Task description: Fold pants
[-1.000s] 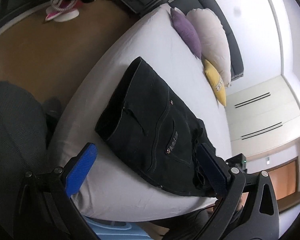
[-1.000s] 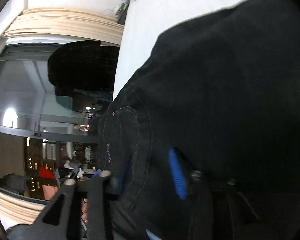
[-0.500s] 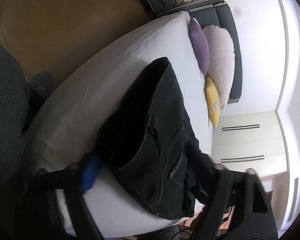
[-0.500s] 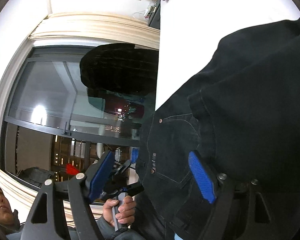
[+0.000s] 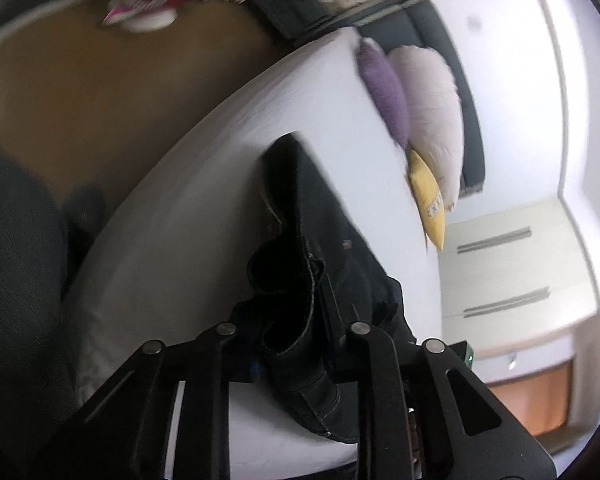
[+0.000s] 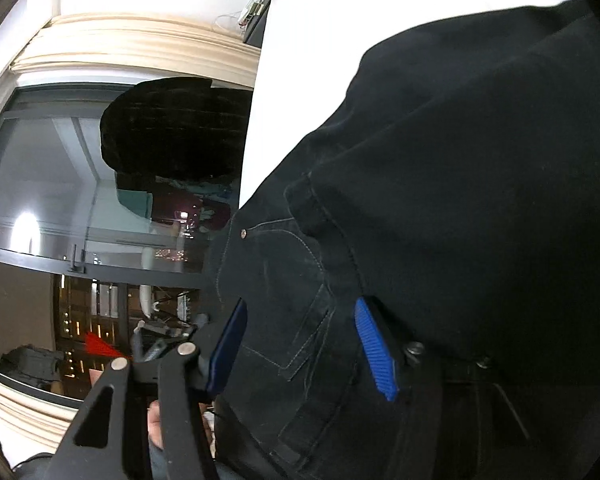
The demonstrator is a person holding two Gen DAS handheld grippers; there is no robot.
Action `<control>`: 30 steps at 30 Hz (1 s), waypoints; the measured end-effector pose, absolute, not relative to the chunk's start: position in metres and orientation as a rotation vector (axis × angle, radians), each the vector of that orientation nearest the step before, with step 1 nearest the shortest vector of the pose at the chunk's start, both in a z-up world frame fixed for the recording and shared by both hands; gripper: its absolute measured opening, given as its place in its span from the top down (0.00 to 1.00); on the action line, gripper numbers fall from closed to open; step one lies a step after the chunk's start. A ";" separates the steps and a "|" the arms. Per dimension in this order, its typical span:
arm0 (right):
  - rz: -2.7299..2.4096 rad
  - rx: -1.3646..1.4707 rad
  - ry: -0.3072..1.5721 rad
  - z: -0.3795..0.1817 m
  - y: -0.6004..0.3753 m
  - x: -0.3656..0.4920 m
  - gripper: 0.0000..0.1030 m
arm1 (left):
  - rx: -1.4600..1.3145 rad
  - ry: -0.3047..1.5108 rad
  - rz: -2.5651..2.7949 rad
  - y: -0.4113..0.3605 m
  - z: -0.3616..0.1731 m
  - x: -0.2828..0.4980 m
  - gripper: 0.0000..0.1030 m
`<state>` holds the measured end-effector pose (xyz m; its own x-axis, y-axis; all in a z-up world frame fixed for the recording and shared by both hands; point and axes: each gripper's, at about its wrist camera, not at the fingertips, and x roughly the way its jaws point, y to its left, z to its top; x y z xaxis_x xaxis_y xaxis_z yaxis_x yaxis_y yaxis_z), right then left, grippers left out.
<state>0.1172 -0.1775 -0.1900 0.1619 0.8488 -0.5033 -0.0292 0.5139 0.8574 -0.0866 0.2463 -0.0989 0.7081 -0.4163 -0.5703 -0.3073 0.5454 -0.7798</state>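
Black denim pants (image 5: 324,240) lie folded on the white bed (image 5: 204,200). My left gripper (image 5: 292,340) is shut on the near waistband edge of the pants, which bunches up between its fingers. In the right wrist view the pants (image 6: 440,200) fill most of the frame. My right gripper (image 6: 304,344) has its blue pads (image 6: 374,346) apart, with the pocket area of the pants lying between them; the jaws stand wide and do not pinch the cloth.
Purple (image 5: 384,92), white (image 5: 432,104) and yellow (image 5: 428,200) pillows lie at the head of the bed. Brown floor (image 5: 100,92) runs along the left side, with a pink shoe (image 5: 144,12). A white wardrobe (image 5: 508,276) stands to the right. A window (image 6: 60,200) shows behind the right gripper.
My left gripper has moved in and closed on the near edge of the pants, lifting and bunching it. My right gripper, closed a second ago, now stands open over the pocket area.
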 end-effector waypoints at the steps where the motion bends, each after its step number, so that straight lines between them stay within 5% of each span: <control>1: 0.739 0.822 1.254 -0.190 -0.177 0.117 0.42 | -0.994 0.807 -0.085 0.243 -0.090 -0.085 0.86; 10: 0.721 0.796 1.241 -0.188 -0.177 0.120 0.42 | -0.751 0.733 -0.237 0.174 -0.008 -0.056 0.87; 14: 0.693 0.879 1.185 -0.153 -0.209 0.128 0.33 | -0.608 0.746 -0.337 0.105 0.011 -0.023 0.87; 20: 0.760 0.742 1.118 -0.080 -0.242 0.132 0.08 | -0.386 0.844 -0.451 -0.013 -0.014 0.004 0.87; 30: 0.746 0.646 1.267 -0.102 -0.224 0.142 0.08 | -0.109 0.834 -0.486 -0.088 -0.025 -0.006 0.87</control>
<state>0.1417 -0.2240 -0.1016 0.1323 0.7929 -0.5948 -0.1357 0.6089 0.7816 -0.0060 -0.0879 -0.0253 0.5695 -0.4553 -0.6843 0.3713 0.8853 -0.2800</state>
